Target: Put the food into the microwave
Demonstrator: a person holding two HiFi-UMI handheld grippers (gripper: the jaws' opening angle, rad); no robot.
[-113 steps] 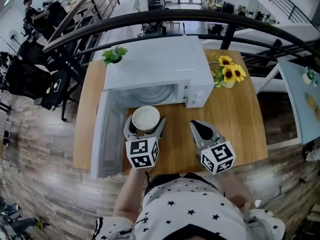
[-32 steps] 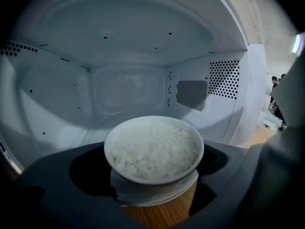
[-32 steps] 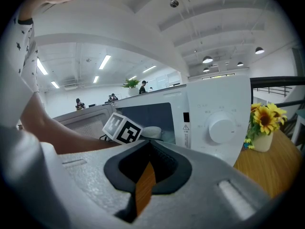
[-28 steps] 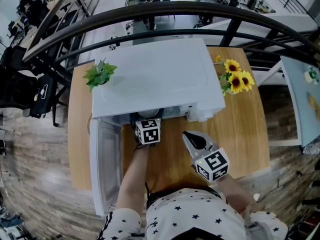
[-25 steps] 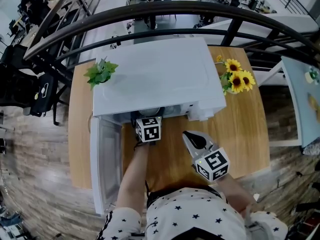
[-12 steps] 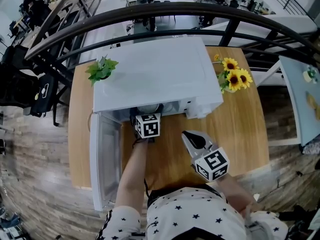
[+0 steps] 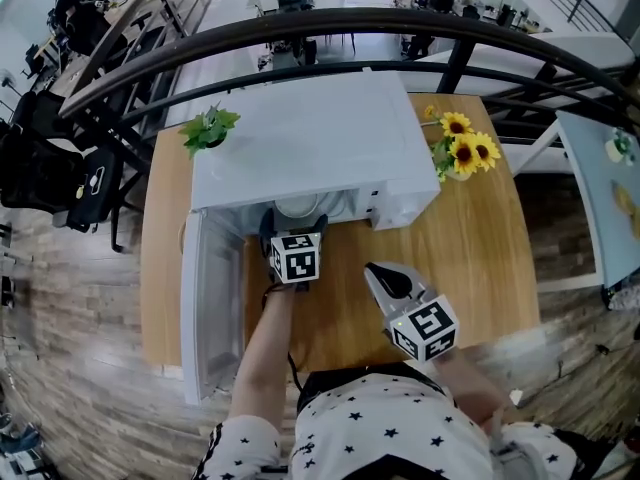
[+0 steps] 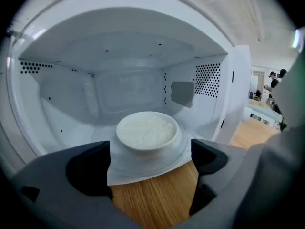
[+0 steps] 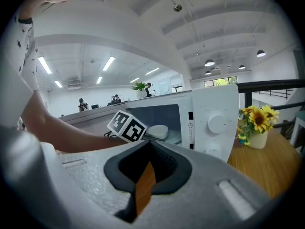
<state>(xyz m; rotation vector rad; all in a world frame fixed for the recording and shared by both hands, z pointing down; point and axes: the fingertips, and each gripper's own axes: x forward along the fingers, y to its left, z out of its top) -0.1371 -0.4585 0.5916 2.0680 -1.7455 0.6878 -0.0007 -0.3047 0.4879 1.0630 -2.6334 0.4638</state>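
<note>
The microwave stands on a wooden table with its door swung wide open to the left. Inside sits the bowl of white rice, upright, about the middle of the glass turntable.

The left gripper is at the mouth of the microwave, pointing in. In the left gripper view its jaws stand wide apart with nothing between them but bare wood and the front edge of the turntable. The bowl lies just beyond the tips, and neither jaw touches it.

The right gripper is out over the table, in front of the microwave's control panel and apart from it. In the right gripper view its jaws are pressed nearly together, with only a thin slit of wood showing between them, and they hold nothing. That view also shows the bowl through the opening, past the left gripper's marker cube.

A vase of sunflowers stands on the table just right of the microwave. A small green plant is at the microwave's back left corner.
</note>
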